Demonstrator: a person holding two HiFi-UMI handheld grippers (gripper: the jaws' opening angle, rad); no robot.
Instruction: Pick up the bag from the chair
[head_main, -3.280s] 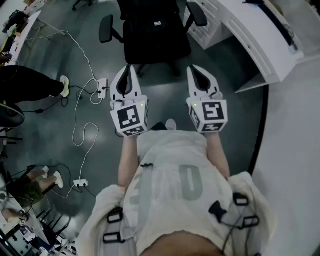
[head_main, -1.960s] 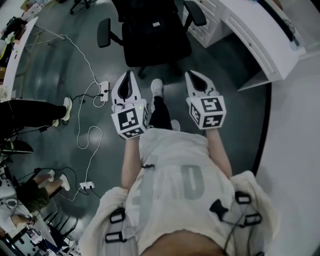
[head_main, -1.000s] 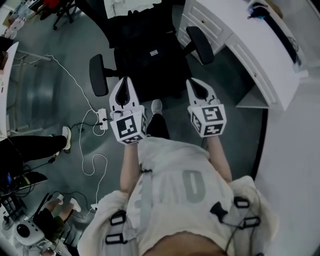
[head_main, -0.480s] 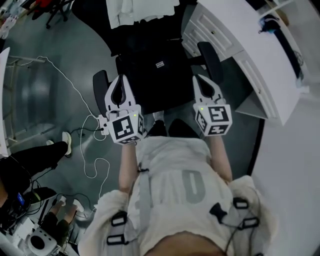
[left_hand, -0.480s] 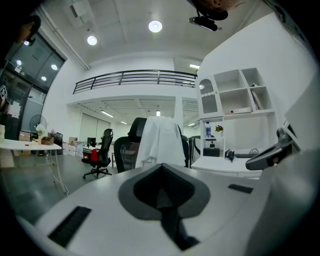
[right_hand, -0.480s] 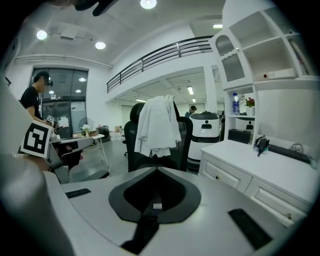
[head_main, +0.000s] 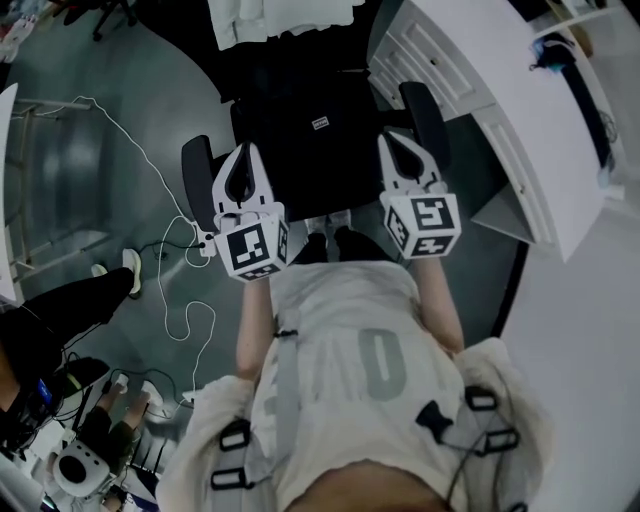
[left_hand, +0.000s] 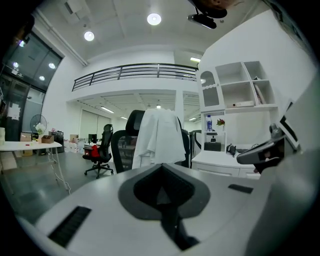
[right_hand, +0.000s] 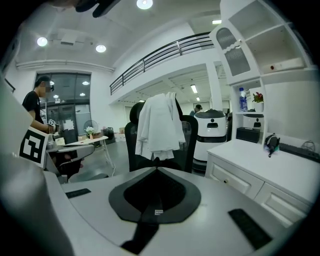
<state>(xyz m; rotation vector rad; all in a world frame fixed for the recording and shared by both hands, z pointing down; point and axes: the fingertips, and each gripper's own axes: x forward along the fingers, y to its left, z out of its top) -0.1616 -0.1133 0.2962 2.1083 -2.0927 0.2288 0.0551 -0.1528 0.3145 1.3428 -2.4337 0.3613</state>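
A black bag (head_main: 312, 145) with a small white label lies on the seat of a black office chair (head_main: 425, 112); a white garment (head_main: 285, 15) hangs over the chair's back. In the head view my left gripper (head_main: 246, 152) is over the seat's left front, beside the left armrest (head_main: 197, 180). My right gripper (head_main: 393, 140) is over the seat's right front. Both are shut and hold nothing, apart from the bag. The left gripper (left_hand: 161, 166) and right gripper (right_hand: 156, 170) point at the draped chair back (right_hand: 159, 131), and their bodies hide the seat.
A white curved desk with drawers (head_main: 500, 100) stands right of the chair. Cables and a power strip (head_main: 172, 245) lie on the floor at left, near a person's leg (head_main: 70, 300). A white robot (right_hand: 212, 134) stands behind the chair, and another chair (left_hand: 102, 149) stands far left.
Both grippers have come forward to the chair and now flank the bag over the seat's front. Their jaws have stayed shut.
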